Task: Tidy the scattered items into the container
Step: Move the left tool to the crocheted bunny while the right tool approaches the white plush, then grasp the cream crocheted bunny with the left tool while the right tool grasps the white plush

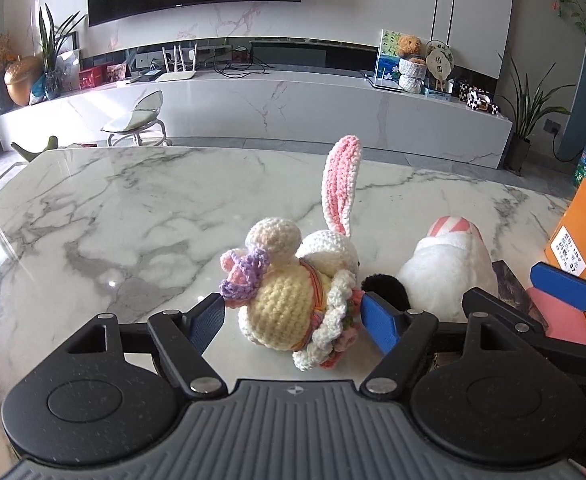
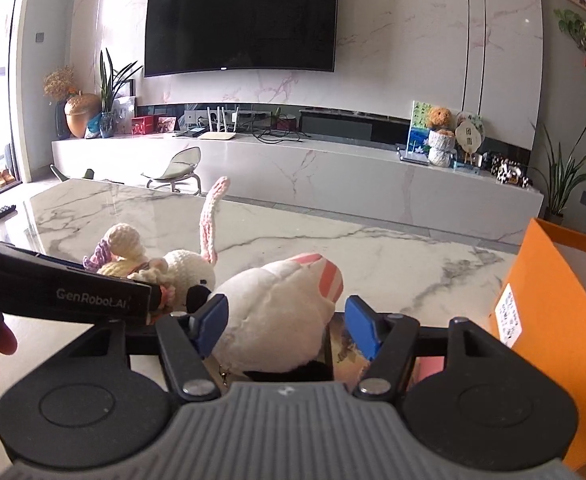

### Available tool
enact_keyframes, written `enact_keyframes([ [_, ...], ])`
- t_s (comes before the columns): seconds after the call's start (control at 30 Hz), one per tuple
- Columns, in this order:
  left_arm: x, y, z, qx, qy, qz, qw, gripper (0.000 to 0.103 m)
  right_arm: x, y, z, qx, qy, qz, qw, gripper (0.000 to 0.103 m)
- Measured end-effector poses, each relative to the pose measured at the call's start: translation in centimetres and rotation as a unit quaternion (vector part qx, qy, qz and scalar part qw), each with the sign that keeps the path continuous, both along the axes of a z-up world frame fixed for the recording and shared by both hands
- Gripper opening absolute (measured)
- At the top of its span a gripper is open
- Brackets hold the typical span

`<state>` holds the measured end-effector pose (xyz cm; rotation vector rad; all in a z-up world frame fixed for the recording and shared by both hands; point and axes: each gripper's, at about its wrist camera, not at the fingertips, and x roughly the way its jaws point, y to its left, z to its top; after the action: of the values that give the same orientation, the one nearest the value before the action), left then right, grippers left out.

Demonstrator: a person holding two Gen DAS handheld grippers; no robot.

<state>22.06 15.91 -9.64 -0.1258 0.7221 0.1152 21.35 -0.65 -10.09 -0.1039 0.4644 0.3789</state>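
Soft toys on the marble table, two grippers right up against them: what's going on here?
A person is tidying toys with a handheld gripper in each hand. The left gripper is open around a crocheted bunny doll lying on the marble table. The right gripper is open around a white plush toy beside it. Neither toy appears lifted or squeezed yet. An orange box, likely the container, stands just to the right.

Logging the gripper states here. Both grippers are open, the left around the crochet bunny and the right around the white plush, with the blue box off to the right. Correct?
Only the colour is wrong: the box is orange, as the right wrist view shows. The left gripper is open around the crochet bunny, the right gripper around the white plush.
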Motion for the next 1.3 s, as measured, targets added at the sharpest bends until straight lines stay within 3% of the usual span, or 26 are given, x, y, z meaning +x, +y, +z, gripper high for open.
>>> enact_keyframes([
  [0.23, 1.0, 1.7, 0.1, -0.043, -0.009, 0.014, 0.9989, 0.089, 2.9, 0.0, 0.2, 0.061, 0.042, 0.0, 0.997, 0.073],
  [0.5, 2.8, 2.0, 0.1, -0.028, 0.005, -0.002, 0.9996, 0.09, 5.1, 0.4, 0.1, 0.078, 0.077, -0.017, 0.994, 0.073],
  [0.73, 3.7, 2.3, -1.2, -0.03, 0.018, -0.004, 0.9994, 0.09, 5.7, 1.6, -0.4, 0.056, 0.08, -0.013, 0.995, 0.074],
  [0.87, 3.3, 2.1, -1.5, -0.029, 0.023, -0.013, 0.9992, 0.078, 6.0, 2.4, -0.8, 0.043, 0.082, -0.01, 0.996, 0.072],
  [1.3, -0.1, 0.6, -0.7, -0.009, 0.047, -0.028, 0.9985, 0.071, 1.7, 2.0, 0.2, 0.033, 0.075, -0.005, 0.997, 0.059],
])
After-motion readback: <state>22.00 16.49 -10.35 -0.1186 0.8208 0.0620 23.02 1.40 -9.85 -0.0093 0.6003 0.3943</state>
